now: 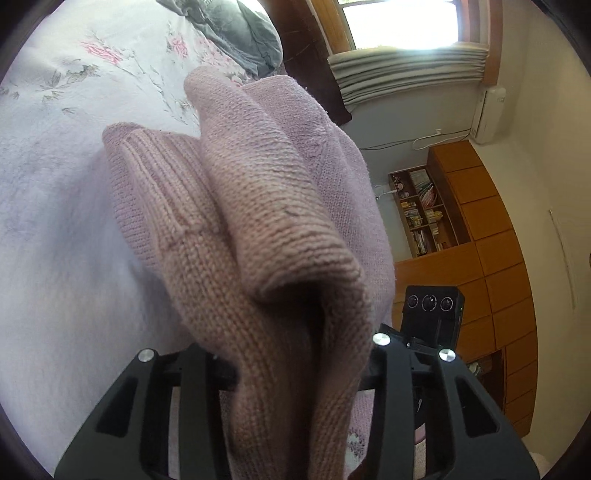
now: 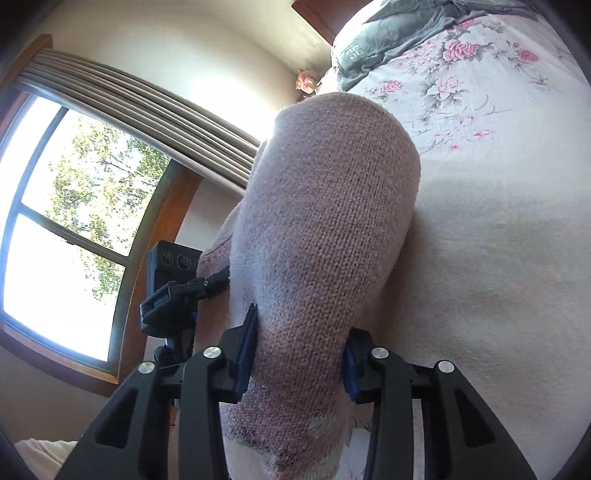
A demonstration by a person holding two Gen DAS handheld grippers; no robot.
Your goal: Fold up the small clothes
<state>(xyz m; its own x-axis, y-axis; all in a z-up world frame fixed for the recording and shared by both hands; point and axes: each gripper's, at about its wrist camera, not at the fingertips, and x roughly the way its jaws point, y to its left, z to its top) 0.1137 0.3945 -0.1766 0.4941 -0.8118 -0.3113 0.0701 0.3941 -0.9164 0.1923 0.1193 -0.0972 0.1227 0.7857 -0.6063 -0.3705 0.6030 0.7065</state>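
Note:
A dusty pink knitted garment [image 1: 258, 206] hangs lifted above the bed, bunched in thick folds that fill the middle of the left wrist view. My left gripper [image 1: 295, 369] is shut on it, and the knit hides its fingertips. The same pink knit [image 2: 325, 221] bulges up in the right wrist view, pinched between the blue pads [image 2: 245, 350] of my right gripper [image 2: 299, 354], which is shut on it. The other gripper's black camera block [image 1: 432, 314] shows close at the right in the left wrist view, and likewise at the left [image 2: 170, 273] in the right wrist view.
Beneath lies a bed with a pale floral bedspread [image 1: 74, 110], also seen on the right [image 2: 498, 221]. A grey quilt [image 1: 240, 33] is piled at its far end. A window with a folded blind [image 2: 74, 221], wooden cabinets and a bookshelf [image 1: 424, 210] line the walls.

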